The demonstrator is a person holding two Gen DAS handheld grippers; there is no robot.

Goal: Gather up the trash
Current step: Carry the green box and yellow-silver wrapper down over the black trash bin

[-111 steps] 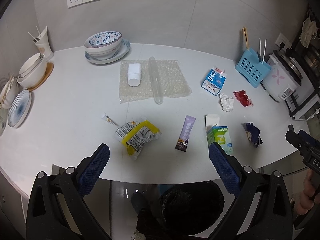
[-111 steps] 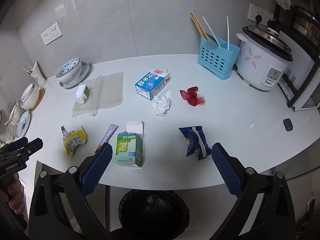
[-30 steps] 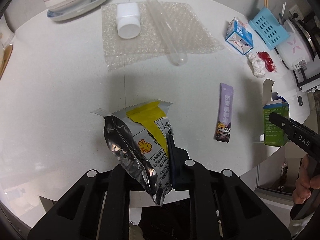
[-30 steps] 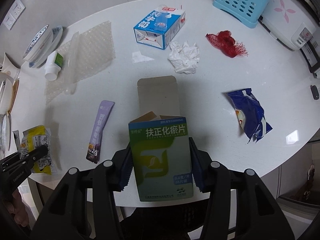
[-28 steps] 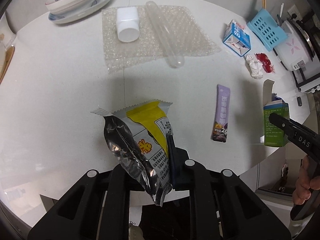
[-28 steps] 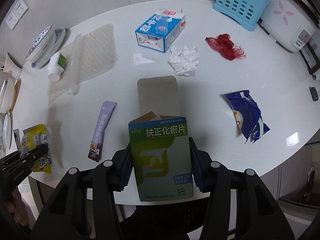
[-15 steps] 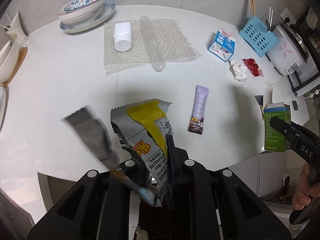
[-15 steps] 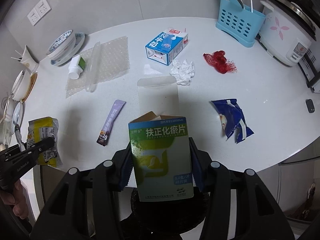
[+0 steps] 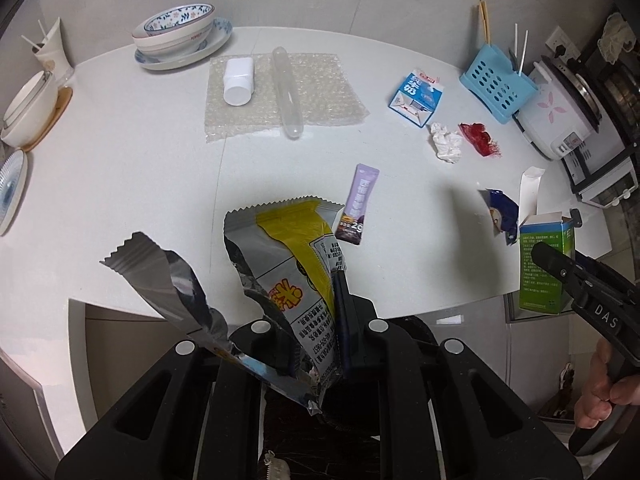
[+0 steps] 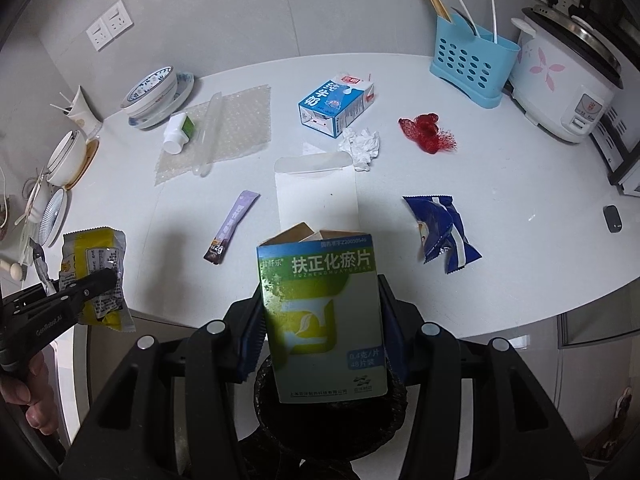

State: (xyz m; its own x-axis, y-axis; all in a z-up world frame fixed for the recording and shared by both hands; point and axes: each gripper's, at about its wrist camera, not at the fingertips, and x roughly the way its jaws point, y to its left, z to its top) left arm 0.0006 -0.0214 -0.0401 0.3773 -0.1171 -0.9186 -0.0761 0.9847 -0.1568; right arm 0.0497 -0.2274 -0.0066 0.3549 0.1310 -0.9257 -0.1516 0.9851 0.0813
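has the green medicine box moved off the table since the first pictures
Yes. The green medicine box lay near the table's front edge; now the right claw holds it lifted, over the black bin below that edge.

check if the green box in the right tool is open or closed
Open: the green box has its top flap standing up and the inner tabs showing.

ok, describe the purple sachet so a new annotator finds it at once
On the white table, look in the bare middle stretch, nearer the front edge than the bubble wrap sheet. The purple sachet lies flat there by itself. It is the only long, narrow stick-shaped packet: lilac, darkening to brown at its near end, unlike the crumpled blue wrapper further right.
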